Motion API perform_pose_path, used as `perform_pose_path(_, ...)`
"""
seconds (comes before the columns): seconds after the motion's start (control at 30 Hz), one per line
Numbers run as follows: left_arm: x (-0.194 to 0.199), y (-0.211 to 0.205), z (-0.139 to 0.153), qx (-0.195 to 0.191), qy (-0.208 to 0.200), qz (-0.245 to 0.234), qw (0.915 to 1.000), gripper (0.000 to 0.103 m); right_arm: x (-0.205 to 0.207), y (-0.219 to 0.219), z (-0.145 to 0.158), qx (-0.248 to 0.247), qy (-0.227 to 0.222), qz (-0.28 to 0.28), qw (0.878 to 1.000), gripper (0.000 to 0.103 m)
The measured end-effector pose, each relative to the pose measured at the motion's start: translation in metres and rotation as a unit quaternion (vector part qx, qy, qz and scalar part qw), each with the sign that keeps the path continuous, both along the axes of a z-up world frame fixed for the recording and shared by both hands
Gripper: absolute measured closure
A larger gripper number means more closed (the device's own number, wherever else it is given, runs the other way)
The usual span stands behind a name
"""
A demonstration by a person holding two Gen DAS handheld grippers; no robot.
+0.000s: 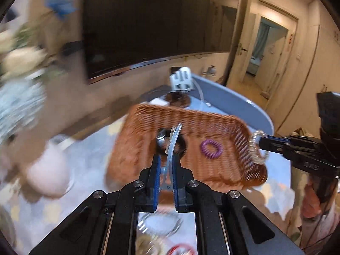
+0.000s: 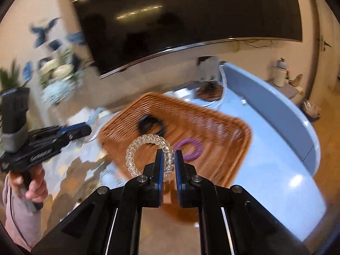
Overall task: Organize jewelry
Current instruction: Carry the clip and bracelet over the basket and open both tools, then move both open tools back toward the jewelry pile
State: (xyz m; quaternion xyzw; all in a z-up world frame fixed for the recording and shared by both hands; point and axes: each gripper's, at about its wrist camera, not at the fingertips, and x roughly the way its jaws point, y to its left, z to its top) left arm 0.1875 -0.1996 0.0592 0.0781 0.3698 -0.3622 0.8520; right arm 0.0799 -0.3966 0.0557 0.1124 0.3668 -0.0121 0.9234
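A brown wicker basket [image 1: 212,165] sits on the pale blue table; it also shows in the right wrist view [image 2: 221,131]. Inside lie a purple spiral hair tie [image 1: 210,149], also seen in the right wrist view [image 2: 189,148], and a black hair tie [image 2: 149,125]. My left gripper [image 1: 165,159] is shut on a clear hair clip [image 1: 172,142], held above the basket's near side. My right gripper [image 2: 169,155] is shut on a clear spiral hair tie [image 2: 146,148], held over the basket's near edge; that gripper [image 1: 260,142] and tie [image 1: 256,146] show at the right in the left wrist view.
A large dark TV [image 1: 148,21] hangs behind the table. A flower bouquet [image 2: 57,76] stands at the left. A white holder [image 1: 182,78] and a round brown coaster [image 2: 209,92] sit beyond the basket. A pink object [image 1: 48,170] lies left of the basket. More jewelry [image 1: 161,229] lies under my left gripper.
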Motion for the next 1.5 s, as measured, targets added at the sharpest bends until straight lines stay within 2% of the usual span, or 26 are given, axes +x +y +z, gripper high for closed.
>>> perform_pose_path(0.13,0.014,-0.044,-0.017,0.009,0.024,-0.025,0.9994,0.093,0.035,-0.032,-0.016,-0.005,0.036,-0.031,0.999,0.092)
perform_pose_path(0.3,0.016,-0.081,-0.045,0.024,0.051,-0.053,0.9970,0.093,0.065,-0.055,-0.049,0.002,0.083,-0.042,0.996,0.092)
perform_pose_path(0.4,0.015,-0.089,-0.057,0.032,0.061,-0.060,0.9958,0.093,0.073,-0.059,-0.062,0.014,0.096,-0.038,0.995,0.092)
perform_pose_path(0.53,0.008,-0.084,-0.054,0.011,0.047,-0.054,0.9974,0.091,0.076,-0.060,-0.066,0.028,0.097,-0.043,0.994,0.090)
perform_pose_path(0.57,0.008,-0.081,-0.051,0.004,0.046,-0.051,0.9976,0.085,0.075,-0.060,-0.066,0.038,0.098,-0.043,0.994,0.089)
perform_pose_path(0.63,0.007,-0.070,-0.044,-0.014,0.053,-0.044,0.9975,0.067,0.071,-0.062,-0.064,0.052,0.098,-0.041,0.993,0.086)
perform_pose_path(0.67,0.006,-0.063,-0.040,-0.024,0.054,-0.040,0.9974,0.053,0.068,-0.062,-0.063,0.052,0.097,-0.044,0.993,0.085)
perform_pose_path(0.7,0.004,-0.055,-0.036,-0.037,0.051,-0.035,0.9974,0.049,0.065,-0.061,-0.060,0.050,0.097,-0.046,0.993,0.083)
perform_pose_path(0.8,-0.003,-0.031,-0.023,-0.053,0.050,-0.024,0.9971,0.049,0.053,-0.056,-0.051,0.052,0.089,-0.044,0.994,0.078)
perform_pose_path(0.9,-0.014,-0.002,-0.012,-0.058,0.041,-0.008,0.9975,0.049,0.039,-0.047,-0.039,0.051,0.079,-0.039,0.995,0.068)
perform_pose_path(1.07,-0.045,0.055,0.006,-0.053,0.018,0.025,0.9981,0.048,0.010,-0.023,-0.015,0.054,0.056,-0.022,0.997,0.068)
perform_pose_path(1.27,-0.077,0.120,0.016,-0.057,-0.001,0.061,0.9965,0.048,-0.024,0.026,0.006,0.045,0.031,0.016,0.998,0.068)
perform_pose_path(1.5,-0.092,0.193,0.001,-0.083,0.015,0.114,0.9898,0.048,-0.039,0.091,-0.004,0.004,0.038,0.074,0.997,0.068)
